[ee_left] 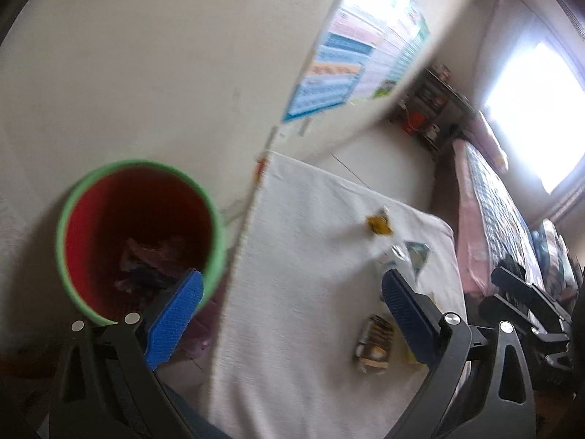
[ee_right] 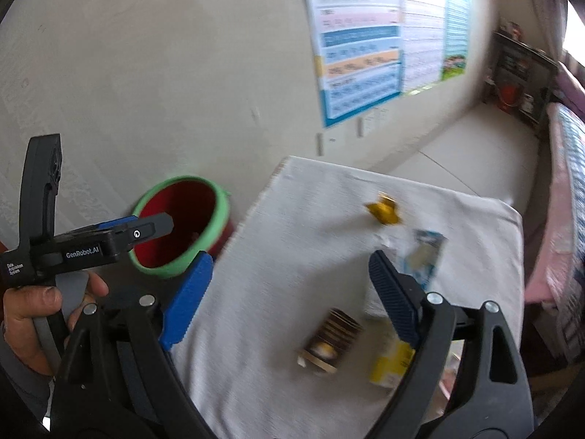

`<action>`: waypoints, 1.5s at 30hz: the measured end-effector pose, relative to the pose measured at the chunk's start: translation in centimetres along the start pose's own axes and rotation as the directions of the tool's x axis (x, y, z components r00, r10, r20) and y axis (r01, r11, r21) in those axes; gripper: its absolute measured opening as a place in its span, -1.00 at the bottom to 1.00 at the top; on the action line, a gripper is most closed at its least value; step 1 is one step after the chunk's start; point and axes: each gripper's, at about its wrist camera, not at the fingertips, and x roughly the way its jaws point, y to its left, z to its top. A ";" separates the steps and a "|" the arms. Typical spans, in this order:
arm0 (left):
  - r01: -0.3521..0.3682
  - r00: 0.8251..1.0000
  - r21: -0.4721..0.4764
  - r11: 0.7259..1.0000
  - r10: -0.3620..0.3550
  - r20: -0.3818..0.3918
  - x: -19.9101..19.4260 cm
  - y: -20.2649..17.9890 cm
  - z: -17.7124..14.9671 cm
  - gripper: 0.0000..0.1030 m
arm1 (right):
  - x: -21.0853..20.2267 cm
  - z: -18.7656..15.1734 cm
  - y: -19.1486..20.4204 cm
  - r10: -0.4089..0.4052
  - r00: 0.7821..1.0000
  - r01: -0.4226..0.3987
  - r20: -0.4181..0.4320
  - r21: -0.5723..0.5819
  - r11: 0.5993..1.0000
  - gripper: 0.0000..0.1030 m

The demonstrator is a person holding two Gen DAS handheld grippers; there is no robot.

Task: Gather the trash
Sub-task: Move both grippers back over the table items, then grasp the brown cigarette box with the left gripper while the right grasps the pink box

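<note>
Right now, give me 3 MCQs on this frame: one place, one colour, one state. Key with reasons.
1. Where is the bin relative to the cloth-covered table?
A. On the table
B. Beside the table's left edge, by the wall
C. Under the window

2. What colour is the bin's rim?
A. Green
B. Yellow
C. Black

3. What is the right gripper holding?
A. The brown striped wrapper
B. The yellow crumpled wrapper
C. Nothing, jaws open

Key: 1 B, the bin stands off the cloth near the wall. 2 A, a green ring tops the red inside. 3 C, the blue pads stand wide apart with only the table behind them.
</note>
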 end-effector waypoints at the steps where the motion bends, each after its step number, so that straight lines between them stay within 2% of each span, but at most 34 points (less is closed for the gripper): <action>1: 0.009 1.000 0.014 1.000 -0.009 -0.011 0.6 -1.0 -0.5 0.83 | -0.6 -0.5 -1.0 -0.015 1.000 0.015 0.001 0.015 1.000 0.66; 10: 0.074 0.992 0.103 0.992 -0.063 -0.112 4.1 -7.1 -4.0 0.83 | -3.4 -6.0 -7.8 -0.143 0.988 0.147 -0.059 0.064 0.987 0.68; 18: 0.096 0.972 0.249 0.964 -0.036 -0.234 7.9 -12.1 -7.3 0.83 | -3.5 -11.1 -12.5 -0.224 0.961 0.238 -0.163 0.078 0.968 0.68; 23: 0.097 0.962 0.292 0.952 -0.014 -0.273 9.8 -13.6 -8.5 0.83 | -2.7 -13.2 -13.9 -0.232 0.948 0.253 -0.218 0.072 0.965 0.68; 30: 0.069 0.947 0.335 0.940 0.044 -0.318 12.4 -14.3 -9.6 0.83 | -0.5 -14.8 -14.9 -0.255 0.926 0.267 -0.278 0.005 0.964 0.68; 45: 0.014 0.920 0.374 0.928 0.134 -0.368 16.8 -13.8 -10.5 0.80 | 4.0 -16.0 -16.8 -0.222 0.914 0.226 -0.339 -0.030 0.974 0.68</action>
